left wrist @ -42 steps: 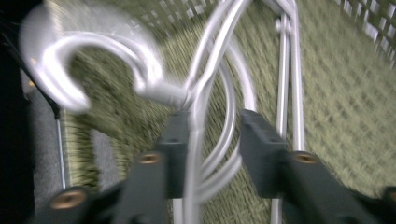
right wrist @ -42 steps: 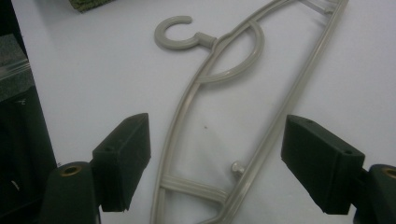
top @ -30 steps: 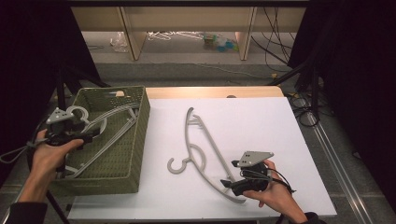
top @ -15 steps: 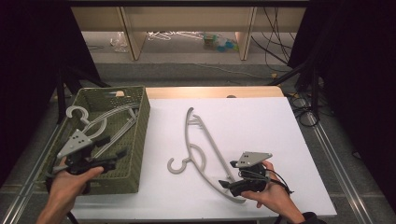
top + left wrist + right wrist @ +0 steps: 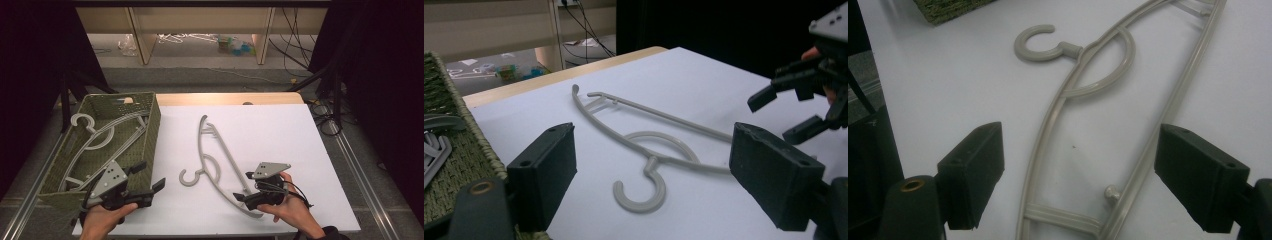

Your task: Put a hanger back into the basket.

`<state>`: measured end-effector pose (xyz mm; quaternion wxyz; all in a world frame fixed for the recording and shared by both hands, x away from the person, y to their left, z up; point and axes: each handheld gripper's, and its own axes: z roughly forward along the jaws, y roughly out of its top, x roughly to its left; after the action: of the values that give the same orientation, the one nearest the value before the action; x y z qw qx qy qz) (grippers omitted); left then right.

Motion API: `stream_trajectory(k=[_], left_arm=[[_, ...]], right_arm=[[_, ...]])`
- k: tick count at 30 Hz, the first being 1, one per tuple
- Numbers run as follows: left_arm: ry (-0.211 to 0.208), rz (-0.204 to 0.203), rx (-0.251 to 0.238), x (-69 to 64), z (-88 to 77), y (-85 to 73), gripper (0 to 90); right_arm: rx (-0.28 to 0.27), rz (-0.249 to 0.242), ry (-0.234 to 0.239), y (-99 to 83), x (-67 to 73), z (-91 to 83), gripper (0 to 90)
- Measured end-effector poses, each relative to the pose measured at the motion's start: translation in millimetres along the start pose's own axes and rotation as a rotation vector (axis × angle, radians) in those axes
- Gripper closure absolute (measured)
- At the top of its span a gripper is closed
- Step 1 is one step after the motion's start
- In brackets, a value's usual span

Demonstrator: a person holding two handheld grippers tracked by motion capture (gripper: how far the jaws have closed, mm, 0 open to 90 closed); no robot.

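Grey plastic hanger [image 5: 215,165] lies flat on the white worktop [image 5: 280,135] at the basket's [image 5: 150,125] three o'clock, both the left gripper [image 5: 150,187] and right gripper [image 5: 244,192] wide open, empty; thin rails might slip a closing pinch.

A grey plastic hanger [image 5: 216,161] lay flat on the white table [image 5: 280,135], hook toward the green woven basket [image 5: 150,120], which held more grey hangers [image 5: 102,137].

Dark curtains [image 5: 30,75] flank a grey floor [image 5: 200,75] beyond the table [image 5: 280,125]
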<state>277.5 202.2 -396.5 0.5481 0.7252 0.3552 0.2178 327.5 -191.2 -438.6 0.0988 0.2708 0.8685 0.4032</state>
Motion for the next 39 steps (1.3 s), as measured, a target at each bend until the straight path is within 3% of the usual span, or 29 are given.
stream_trajectory(k=[6, 7, 9, 10, 16, 17, 20, 22, 25, 29, 30, 32, 34, 39], left_arm=[[0.0, -0.014, -0.02, -7.3, -2.0, -14.5, 18.4], [0.001, 0.012, -0.02, -8.5, -2.6, -17.9, 18.1], [-0.004, -0.007, -0.017, -11.3, -2.6, -21.3, 18.0], [-0.006, 0.009, -0.015, -11.3, -3.1, -21.7, 18.1], [-0.006, -0.026, -0.011, -15.5, -2.4, -28.6, 18.1], [-0.012, -0.001, -0.013, -14.5, -1.8, -29.8, 18.1], [-0.021, -0.014, -0.015, -16.9, -0.1, -32.6, 18.0], [-0.028, 0.01, -0.009, -17.6, 0.9, -33.8, 18.0], [-0.02, 0.013, -0.002, -18.0, 0.4, -34.2, 18.1], [-0.024, -0.004, -0.001, -18.8, 1.8, -36.1, 18.1], [-0.024, 0.021, 0.007, -17.5, 2.5, -36.0, 18.1], [-0.03, 0.023, 0.007, -17.4, 3.0, -36.3, 18.0], [-0.032, -0.001, 0.005, -19.2, 3.2, -36.7, 18.1], [-0.033, 0.008, 0.001, -18.2, 3.9, -37.7, 18.0]], right_arm=[[0.002, -0.001, 0.005, -0.1, 1.4, 2.0, 20.9], [0.009, 0.001, 0.009, 0.3, 1.7, 3.3, 20.8], [0.01, -0.002, 0.007, 1.2, 3.0, 4.6, 20.7], [0.01, -0.008, 0.012, 1.6, 3.6, 5.0, 20.7], [0.023, -0.018, 0.019, 2.0, 6.0, 10.8, 20.5], [0.023, -0.018, 0.019, 2.0, 6.0, 10.8, 20.5], [0.039, -0.026, 0.023, 4.4, 9.1, 16.4, 20.7], [0.058, -0.043, 0.021, 7.5, 12.9, 21.9, 22.1], [0.072, -0.062, 0.0, 11.9, 15.8, 32.7, 22.6], [0.136, -0.082, 0.009, 16.4, 17.5, 44.7, 27.2], [0.166, -0.072, 0.011, 18.7, 19.1, 53.1, 30.3], [0.19, -0.072, 0.016, 20.6, 19.1, 59.9, 34.1], [0.225, -0.07, 0.019, 23.6, 18.3, 65.4, 37.3], [0.28, -0.07, 0.03, 28.9, 16.1, 75.5, 44.5]])
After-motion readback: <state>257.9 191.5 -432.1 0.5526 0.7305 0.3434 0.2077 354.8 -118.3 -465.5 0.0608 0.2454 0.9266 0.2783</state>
